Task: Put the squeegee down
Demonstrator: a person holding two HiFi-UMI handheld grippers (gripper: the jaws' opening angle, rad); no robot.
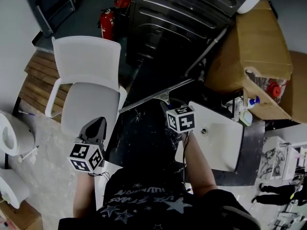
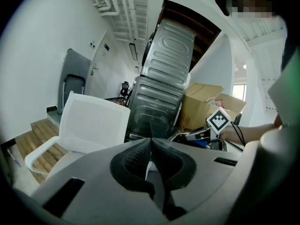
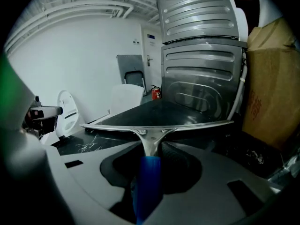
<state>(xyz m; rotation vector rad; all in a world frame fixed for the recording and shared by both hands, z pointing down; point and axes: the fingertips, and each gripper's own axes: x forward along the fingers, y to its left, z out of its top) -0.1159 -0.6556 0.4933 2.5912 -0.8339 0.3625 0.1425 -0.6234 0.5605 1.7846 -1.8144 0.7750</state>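
Note:
The squeegee has a long metal blade and a blue handle. My right gripper is shut on that handle, and the blade stretches crosswise just past the jaws. In the head view the blade hangs over a dark marbled slab, with my right gripper behind it. My left gripper is off to the left by the white chair. In its own view the left gripper has its jaws pressed together with nothing between them.
A white sink basin lies right of the slab. Behind stand grey metal panels, cardboard boxes and two red fire extinguishers. White toilet bowls sit at the far left on the floor.

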